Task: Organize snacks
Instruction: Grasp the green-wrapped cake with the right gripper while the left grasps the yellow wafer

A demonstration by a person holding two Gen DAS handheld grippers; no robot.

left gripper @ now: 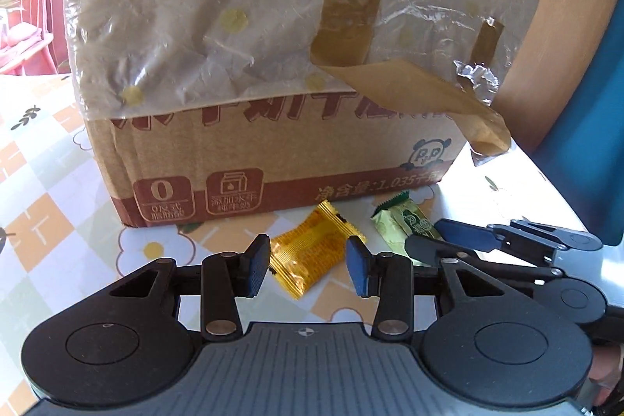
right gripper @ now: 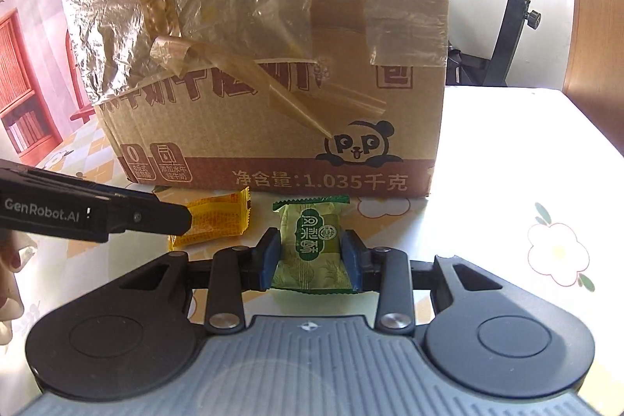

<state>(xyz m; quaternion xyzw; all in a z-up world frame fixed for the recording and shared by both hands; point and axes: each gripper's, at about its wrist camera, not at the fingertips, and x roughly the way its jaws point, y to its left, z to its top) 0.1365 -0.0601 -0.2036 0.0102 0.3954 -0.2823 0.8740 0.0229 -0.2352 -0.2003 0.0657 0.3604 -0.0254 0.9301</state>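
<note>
Item 1: left gripper (left gripper: 308,269), sitting nearest in its own wrist view, its 2 blue-padded fingers standing apart and straddling the yellow snack packet (left gripper: 312,254); the pads are lying just beside the wrapper's edges, and whether they are touching it cannot be told from this angle; the packet is lying flat on the tablecloth (left gripper: 46,205).

Item 2: right gripper (right gripper: 312,256), its 2 fingers pressing in on either side of the green snack packet (right gripper: 314,244), the wrapper sitting squeezed between the pads with its printed face upward; in the left wrist view the same gripper (left gripper: 425,240) is reaching in from the right, over the green packet (left gripper: 397,229).

Item 3: the yellow packet (right gripper: 216,221) is lying just left of the green one in the right wrist view, partly covered by the left gripper's black arm; a hand (right gripper: 11,260) with painted nails is showing at the left edge.

Item 4: cardboard box (left gripper: 273,158), standing just behind both packets on the floral tablecloth (right gripper: 546,252), bearing a panda mark, the figure 1.035 and loose brown tape with crumpled clear film over its upper half (right gripper: 273,26).

Item 5: exercise bike (right gripper: 518,6), standing beyond the table at far right.
</note>
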